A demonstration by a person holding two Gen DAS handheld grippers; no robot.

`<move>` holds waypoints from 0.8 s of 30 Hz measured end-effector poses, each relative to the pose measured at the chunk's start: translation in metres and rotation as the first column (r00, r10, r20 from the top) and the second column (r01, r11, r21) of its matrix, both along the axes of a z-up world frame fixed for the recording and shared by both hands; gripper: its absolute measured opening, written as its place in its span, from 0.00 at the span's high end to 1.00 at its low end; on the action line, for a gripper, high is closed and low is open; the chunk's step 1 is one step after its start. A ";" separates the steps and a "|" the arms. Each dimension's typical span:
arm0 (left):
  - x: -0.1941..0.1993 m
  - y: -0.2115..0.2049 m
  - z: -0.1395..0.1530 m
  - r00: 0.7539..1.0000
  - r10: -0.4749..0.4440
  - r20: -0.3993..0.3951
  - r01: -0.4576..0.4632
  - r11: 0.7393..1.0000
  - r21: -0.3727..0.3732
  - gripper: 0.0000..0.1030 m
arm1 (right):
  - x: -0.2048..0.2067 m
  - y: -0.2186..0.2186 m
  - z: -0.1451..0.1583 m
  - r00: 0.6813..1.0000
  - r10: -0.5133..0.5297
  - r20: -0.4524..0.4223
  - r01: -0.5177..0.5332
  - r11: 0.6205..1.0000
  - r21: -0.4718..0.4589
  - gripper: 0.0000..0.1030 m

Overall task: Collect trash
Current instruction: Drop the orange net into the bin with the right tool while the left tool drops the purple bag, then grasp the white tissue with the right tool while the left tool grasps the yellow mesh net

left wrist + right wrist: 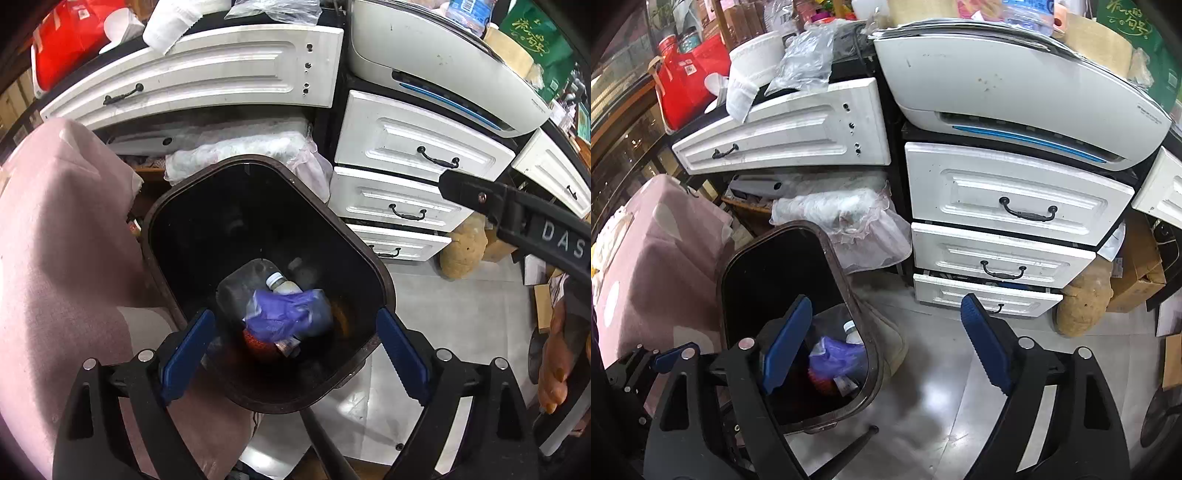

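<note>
At the far left of the left wrist view a pink cloth (62,236) is draping down the side of the frame, and just right of it the dark trash bin (369,258) is standing open on the grey floor (461,314), filling the centre. The left gripper (295,354) is hovering over the bin's near rim with its blue pads (186,358) spread wide apart and nothing between them. Lying in the bottom of the bin, centre of the frame, are a crumpled purple bag (284,314), a white-capped bottle (282,284) just above it and something red (258,345) below it (too dark down there to tell more). To the right of the bin a stack of white drawers (406,177) is rising toward the upper right, a white appliance with a blue stripe (443,74) is sitting above them, and a black finger of the other tool (517,218) is reaching in from the right edge. In the right wrist view the pink cloth (657,258) is again hanging at the left, the bin (849,295) is sitting lower left with the purple bag (838,354) showing inside, and the right gripper (890,347) is pointing down with its jaws standing open and empty, its left pad over the bin and its right pad over bare floor (942,387). The drawers (1015,192) are filling the right half.
</note>
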State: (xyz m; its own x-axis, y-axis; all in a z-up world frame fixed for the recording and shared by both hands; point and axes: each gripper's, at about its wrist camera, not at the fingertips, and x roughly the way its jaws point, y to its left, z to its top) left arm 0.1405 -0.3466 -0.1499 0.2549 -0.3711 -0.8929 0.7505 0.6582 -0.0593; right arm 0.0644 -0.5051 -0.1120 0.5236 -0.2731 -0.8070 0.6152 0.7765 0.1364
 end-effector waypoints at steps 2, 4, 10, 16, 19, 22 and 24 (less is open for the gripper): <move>-0.001 0.002 0.004 1.000 0.008 0.015 -0.008 1.000 -0.004 0.15 | -0.001 -0.001 0.001 1.000 -0.011 0.004 0.011 1.000 -0.002 0.18; -0.002 0.004 0.010 1.000 0.015 0.024 -0.014 1.000 -0.016 0.14 | -0.002 -0.003 0.003 1.000 -0.021 0.007 0.021 1.000 -0.001 0.17; -0.015 0.026 0.048 0.996 0.013 0.093 -0.004 0.995 -0.097 0.07 | -0.001 0.007 0.012 1.000 -0.001 0.027 0.001 1.000 -0.001 0.16; -0.019 0.065 0.080 0.981 0.051 0.186 -0.027 0.991 -0.131 0.06 | 0.016 0.042 0.036 0.991 0.106 0.083 -0.106 0.994 -0.004 0.16; -0.015 0.089 0.092 0.971 0.090 0.221 -0.058 0.987 -0.147 0.06 | 0.032 0.072 0.050 0.975 0.197 0.100 -0.194 0.980 -0.033 0.16; -0.005 0.118 0.100 0.964 0.143 0.225 -0.107 0.980 -0.165 0.06 | 0.047 0.102 0.061 0.951 0.289 0.112 -0.284 0.957 -0.059 0.16; 0.002 0.139 0.102 0.957 0.183 0.225 -0.146 0.974 -0.174 0.06 | 0.058 0.126 0.067 0.927 0.354 0.122 -0.349 0.935 -0.064 0.16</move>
State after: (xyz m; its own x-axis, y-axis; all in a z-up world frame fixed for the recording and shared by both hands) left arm 0.1428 -0.2081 -0.0477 0.5220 -0.4340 -0.7343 0.6373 0.7706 -0.0024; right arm 0.1227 -0.3796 -0.0453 0.6913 -0.0833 -0.7177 0.2806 0.9463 0.1605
